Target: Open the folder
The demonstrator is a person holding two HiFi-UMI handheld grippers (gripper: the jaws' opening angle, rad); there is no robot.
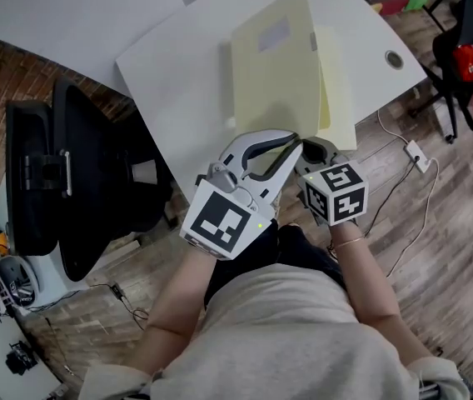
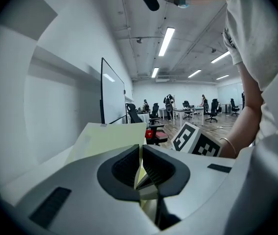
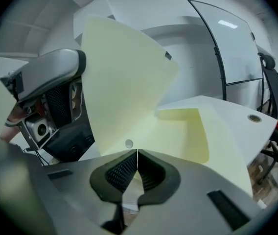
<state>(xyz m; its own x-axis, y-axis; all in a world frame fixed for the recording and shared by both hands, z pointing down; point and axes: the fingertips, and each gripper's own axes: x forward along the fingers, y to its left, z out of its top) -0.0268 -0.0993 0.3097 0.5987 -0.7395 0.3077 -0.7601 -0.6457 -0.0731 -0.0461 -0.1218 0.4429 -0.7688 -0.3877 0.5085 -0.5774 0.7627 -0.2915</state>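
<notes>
Pale yellow folder lies by the near edge of the white table, upper centre of the head view. It looks light, thin and floppy, probably slick, so it is best pinched at its free edge, one leaf per gripper. The left gripper has its jaws nipped tight on the raised cover. The right gripper has its jaws pressed together on the lower leaf's edge.

Bare white table lies open to you at 11 o'clock of the folder. There is a narrower strip at 2 o'clock, around the flush cable grommet. The folder's raised cover blocks 12 o'clock. A black office chair crowds your 9 o'clock. A power strip lies on the floor at 3.
</notes>
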